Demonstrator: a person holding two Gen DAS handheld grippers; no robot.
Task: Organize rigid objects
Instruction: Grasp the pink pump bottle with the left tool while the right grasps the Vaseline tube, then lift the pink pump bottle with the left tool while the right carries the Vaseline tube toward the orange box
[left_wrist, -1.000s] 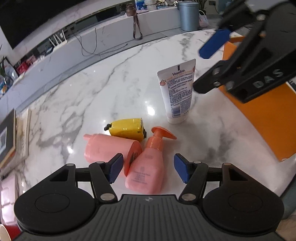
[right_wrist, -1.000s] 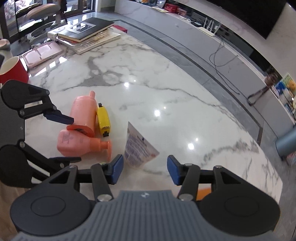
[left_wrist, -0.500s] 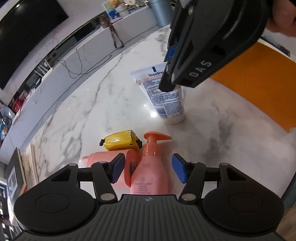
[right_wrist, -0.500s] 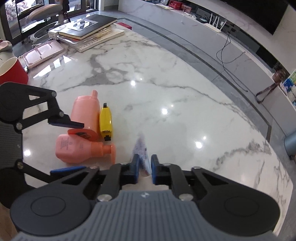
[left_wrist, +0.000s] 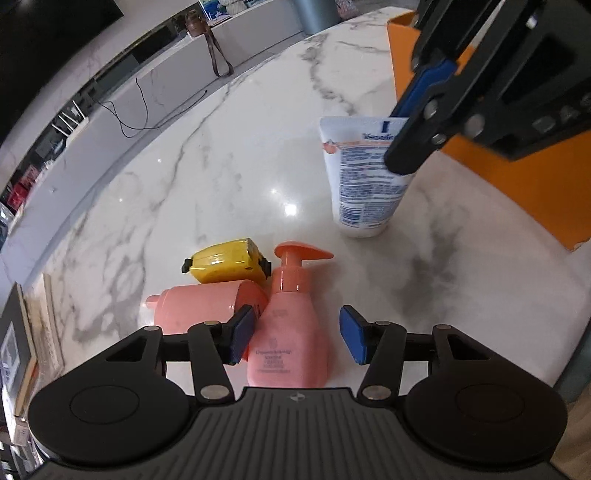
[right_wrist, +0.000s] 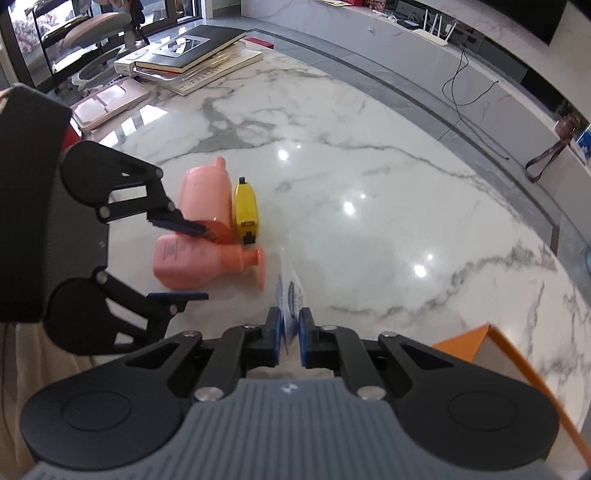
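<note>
Right hand-held gripper (right_wrist: 291, 334) clamped on the flat crimped top of the white lotion tube (left_wrist: 365, 177); blue pads (right_wrist: 275, 332) pressed against both faces of the crimp; tube upright on its cap on the white marbled counter (left_wrist: 221, 147), printed side toward the left wrist view, just beside the edge of an orange box (left_wrist: 517, 173); seen edge-on and blurred in the right wrist view, rising between the closed fingers.

Left hand-held gripper (left_wrist: 295, 334) closing, jaws either side of the pink pump bottle (left_wrist: 291, 328) but pads not yet pressing on it; left pad (left_wrist: 242, 334) over the base of the neighbouring bottle, right pad (left_wrist: 352, 339) clear of the pump bottle's flank; pump bottle lying flat on the counter, orange pump head (left_wrist: 301, 253) pointing away from the left wrist camera.

Alongside, touching it, a second pink bottle (left_wrist: 207, 308) lying on its side, cap end to the left in the left wrist view; just behind that, a small yellow object with black ends (left_wrist: 225, 264), lying against the second bottle; tube well apart from this cluster, off to the right.

Farther out in the right wrist view: stacked books (right_wrist: 192, 55) and a pale pink tray (right_wrist: 110, 103) at the counter's far corner; beyond the counter, a long grey ledge (right_wrist: 480, 62) with a trailing black cable (right_wrist: 465, 85).
</note>
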